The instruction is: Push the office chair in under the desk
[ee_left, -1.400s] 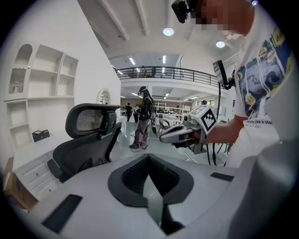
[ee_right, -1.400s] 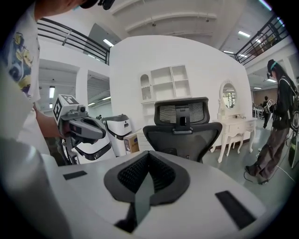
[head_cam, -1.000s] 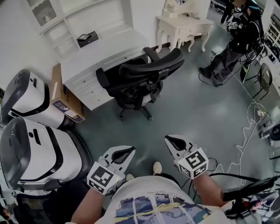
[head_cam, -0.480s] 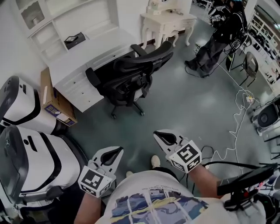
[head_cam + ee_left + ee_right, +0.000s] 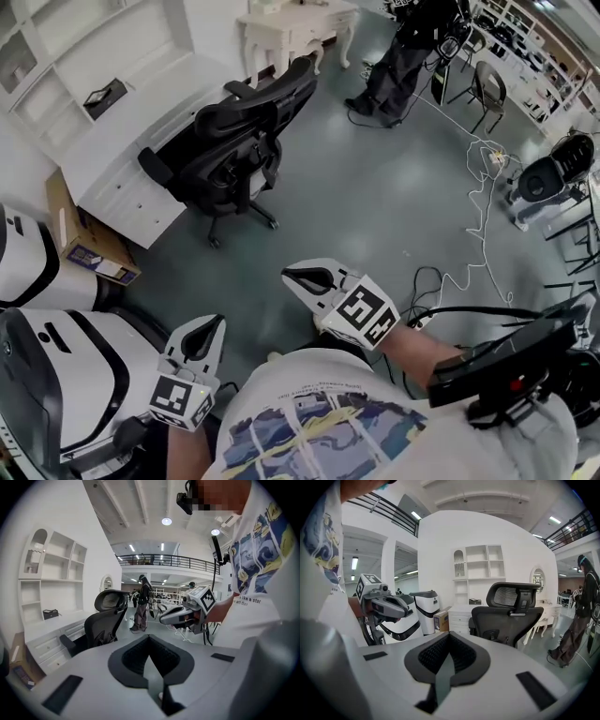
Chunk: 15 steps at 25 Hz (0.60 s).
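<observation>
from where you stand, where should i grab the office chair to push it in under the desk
Take the office chair by the upper edge of its backrest, coming from the open floor behind it. Its seat faces the desk and its back is turned towards you, so that edge is the nearest broad part; a push there should probably roll it straight in.

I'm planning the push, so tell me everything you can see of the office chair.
The office chair is black, with a mesh-looking back, a headrest, two armrests and a star base on casters. It stands upright on the grey floor, seat turned toward the white desk, back toward the person, not yet fully tucked in. Neither the left gripper nor the right gripper, both shut and empty, touches it; both are well short of it.
</observation>
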{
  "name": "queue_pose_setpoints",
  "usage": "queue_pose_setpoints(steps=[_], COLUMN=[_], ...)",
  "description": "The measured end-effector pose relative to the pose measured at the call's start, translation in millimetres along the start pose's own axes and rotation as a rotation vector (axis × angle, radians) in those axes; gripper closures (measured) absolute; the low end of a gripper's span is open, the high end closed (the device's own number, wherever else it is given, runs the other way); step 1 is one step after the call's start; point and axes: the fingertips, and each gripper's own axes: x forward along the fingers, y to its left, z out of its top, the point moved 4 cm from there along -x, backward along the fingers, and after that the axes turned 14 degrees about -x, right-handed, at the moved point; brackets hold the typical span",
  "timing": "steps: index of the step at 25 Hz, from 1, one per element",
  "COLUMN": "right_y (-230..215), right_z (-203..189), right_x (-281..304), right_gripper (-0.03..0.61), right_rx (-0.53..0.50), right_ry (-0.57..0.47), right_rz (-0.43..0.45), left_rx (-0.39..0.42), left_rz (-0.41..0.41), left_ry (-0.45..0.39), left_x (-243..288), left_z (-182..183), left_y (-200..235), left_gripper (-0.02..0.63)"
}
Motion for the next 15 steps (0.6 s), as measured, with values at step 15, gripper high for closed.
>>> queue_pose_setpoints(steps=[15], right_y=[54.5], right_z=[15.8], right_x=[5.2], right_gripper=[0.554], right_rx=[0.015], right_ry=[0.025], right_rz=[-0.018], left_rx=[0.012], left_rz=[-0.063], left_ry=[0.025], left_x=[-37.9], left_z=[-30.4], left_y=[9.5], left_gripper=[0.601])
